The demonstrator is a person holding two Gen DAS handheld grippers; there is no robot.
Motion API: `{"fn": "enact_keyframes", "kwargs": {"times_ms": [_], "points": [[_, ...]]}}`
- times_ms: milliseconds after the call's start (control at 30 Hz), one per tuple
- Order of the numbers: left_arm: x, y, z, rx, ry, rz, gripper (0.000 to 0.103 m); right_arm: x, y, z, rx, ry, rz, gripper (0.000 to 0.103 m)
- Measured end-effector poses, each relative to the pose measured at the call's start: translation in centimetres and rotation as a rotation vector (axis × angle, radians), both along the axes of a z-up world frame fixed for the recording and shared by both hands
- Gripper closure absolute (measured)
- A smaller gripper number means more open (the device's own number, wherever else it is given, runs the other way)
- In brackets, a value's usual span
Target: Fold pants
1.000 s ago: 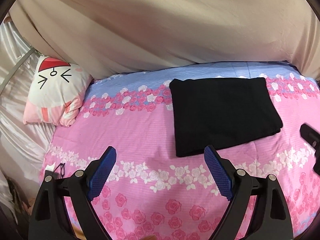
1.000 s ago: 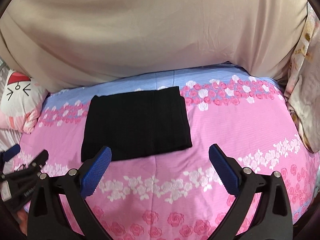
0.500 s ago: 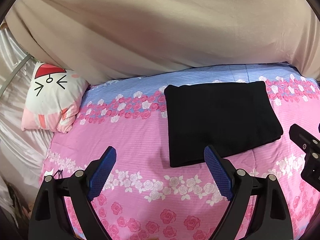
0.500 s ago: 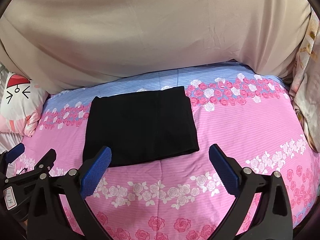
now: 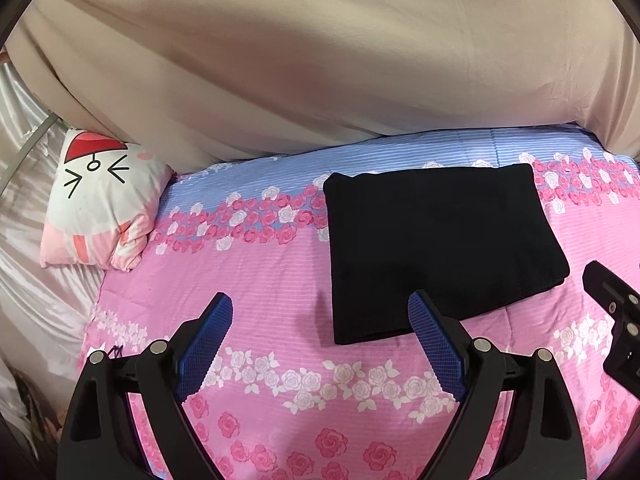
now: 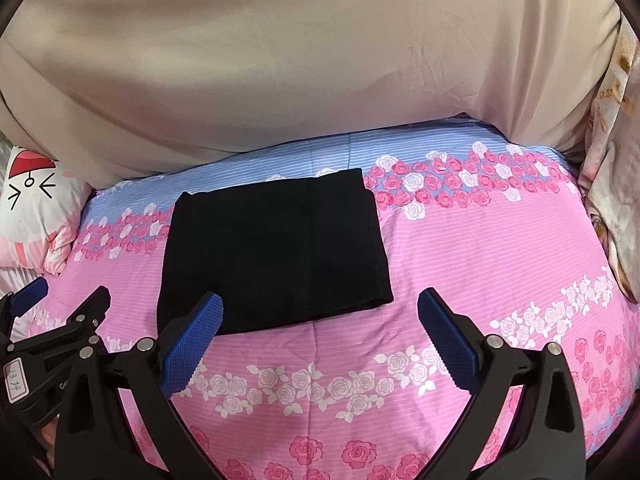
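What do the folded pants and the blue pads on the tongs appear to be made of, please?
Pants: soft matte black fabric, probably knit; no sheen, a stitched seam, limp layered edges.
Pads: blue, likely rubber or textured plastic; a fine grid of bumps covers them. Both are guesses from looks alone.

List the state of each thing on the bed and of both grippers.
pants: folded into a flat rectangle, lying on the bedspread, held by nothing
left gripper: open, empty, above the bedspread
right gripper: open, empty, above the pants' near edge
pillow: lying at the bed's left edge
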State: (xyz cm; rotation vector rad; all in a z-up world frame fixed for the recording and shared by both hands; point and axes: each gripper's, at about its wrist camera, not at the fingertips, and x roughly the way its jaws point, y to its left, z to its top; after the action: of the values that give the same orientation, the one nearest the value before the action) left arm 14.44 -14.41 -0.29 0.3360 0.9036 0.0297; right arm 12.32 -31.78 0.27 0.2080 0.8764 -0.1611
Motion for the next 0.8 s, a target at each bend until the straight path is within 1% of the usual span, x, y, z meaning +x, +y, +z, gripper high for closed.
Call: {"fn": "enact_keyframes", "kwargs": {"times_ms": [800], "points": [[0.96, -0.29, -0.07, -0.008, 0.003, -0.013, 0.016, -0.05, -0.32, -0.54, 0.009, 0.005, -0.008, 0.007]]}}
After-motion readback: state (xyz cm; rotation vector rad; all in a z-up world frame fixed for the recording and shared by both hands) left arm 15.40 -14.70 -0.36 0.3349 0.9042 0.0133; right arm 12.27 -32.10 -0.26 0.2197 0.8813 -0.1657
